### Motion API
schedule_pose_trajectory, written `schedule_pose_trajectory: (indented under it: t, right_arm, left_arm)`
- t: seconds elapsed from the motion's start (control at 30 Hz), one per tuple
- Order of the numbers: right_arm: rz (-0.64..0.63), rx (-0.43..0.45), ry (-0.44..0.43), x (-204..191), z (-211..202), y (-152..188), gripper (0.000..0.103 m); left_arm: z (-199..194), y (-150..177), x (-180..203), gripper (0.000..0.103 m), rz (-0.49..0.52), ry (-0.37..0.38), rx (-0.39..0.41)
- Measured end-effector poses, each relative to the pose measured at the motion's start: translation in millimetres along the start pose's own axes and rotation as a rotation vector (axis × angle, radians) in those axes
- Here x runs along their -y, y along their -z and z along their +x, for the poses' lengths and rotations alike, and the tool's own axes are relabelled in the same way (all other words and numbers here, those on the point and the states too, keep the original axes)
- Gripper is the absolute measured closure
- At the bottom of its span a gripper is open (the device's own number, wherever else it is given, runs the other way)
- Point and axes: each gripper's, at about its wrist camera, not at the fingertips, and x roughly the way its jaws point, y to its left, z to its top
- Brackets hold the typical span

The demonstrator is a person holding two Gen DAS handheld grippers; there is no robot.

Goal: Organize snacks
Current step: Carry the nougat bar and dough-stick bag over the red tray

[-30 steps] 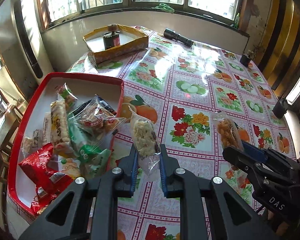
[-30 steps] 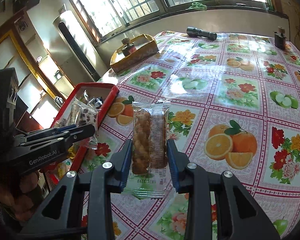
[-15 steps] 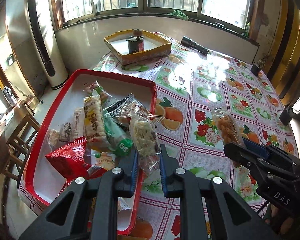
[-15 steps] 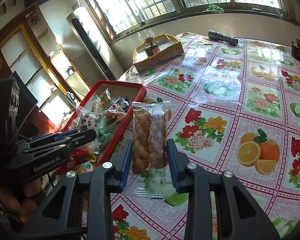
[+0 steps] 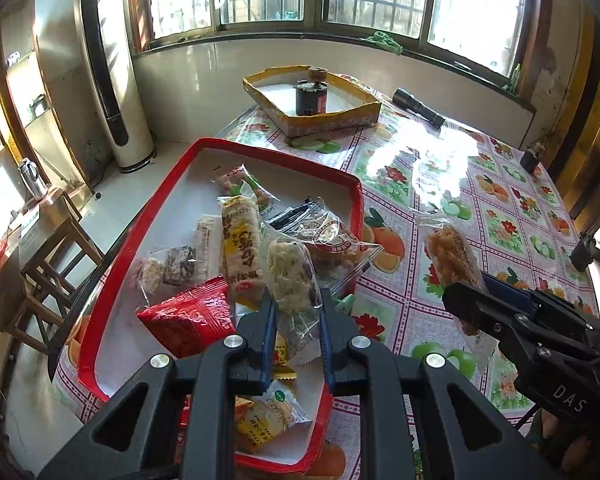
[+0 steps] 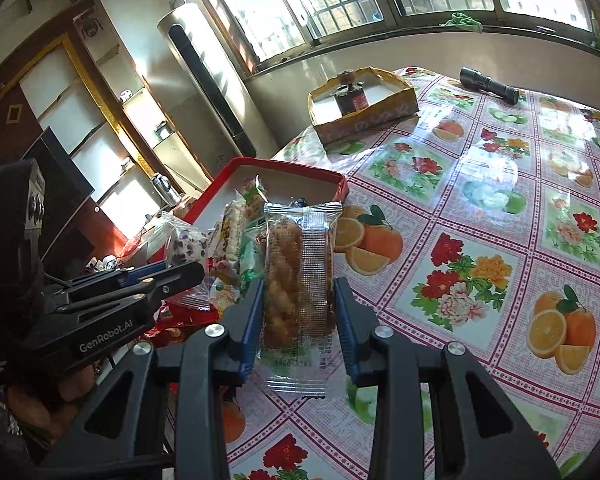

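The left tool (image 5: 296,312) pinches a clear crinkled wrapper holding a pale, lumpy puffed-rice bar (image 5: 290,276) at the lower centre of its frame, above the heap in the red tray (image 5: 140,236). The tray is a glossy rounded rectangle with a white floor, piled with a yellow-and-white bar packet (image 5: 242,252), a red foil pouch (image 5: 192,320) and a round biscuit in clear film (image 5: 332,236). The right tool (image 6: 298,308) grips a long transparent packet of twisted golden fried dough (image 6: 298,280) at its frame's centre, over the worktop (image 6: 480,208) just beside the tray's rim. A shiny oilcloth of fruit and flower squares covers the worktop. A shallow yellow cardboard box (image 5: 332,120) and a black cylindrical torch (image 5: 418,107) lie toward the upper frame.
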Motion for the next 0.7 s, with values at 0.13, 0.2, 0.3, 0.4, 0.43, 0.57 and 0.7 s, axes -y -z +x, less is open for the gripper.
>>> schedule_pose_trajectory:
  t: [0.13,0.2,0.3,0.4,0.43,0.57,0.7]
  right_arm:
    - [-0.009,0.001,-0.016,-7.8,6.7,-6.2,0.067]
    - [-0.009,0.002,-0.028,-11.0,10.2,-9.2,0.067]
    - [-0.009,0.002,-0.044,-14.5,15.9,-14.1,0.066]
    - [-0.016,0.001,-0.053,-19.6,22.0,-18.2,0.066]
    - [-0.02,-0.001,-0.055,-21.4,24.1,-19.7,0.066]
    - [-0.032,-0.002,-0.058,-26.8,31.5,-22.9,0.066]
    - [-0.04,-0.006,-0.059,-30.2,39.4,-26.0,0.066]
  left_arm:
    - [0.1,-1.3,-6.8,0.085,-0.004,-0.004,0.003]
    - [0.6,-2.1,-9.7,0.085,-0.007,-0.005,0.005]
    - [2.5,-3.2,-14.4,0.085,-0.014,-0.009,0.004]
    - [4.9,-3.7,-18.2,0.085,-0.02,-0.013,0.002]
    - [5.6,-4.1,-19.2,0.085,-0.022,-0.014,0.001]
    - [8.5,-4.9,-22.8,0.085,-0.024,-0.019,-0.001]
    - [12.3,-5.2,-27.3,0.085,-0.027,-0.03,-0.004]
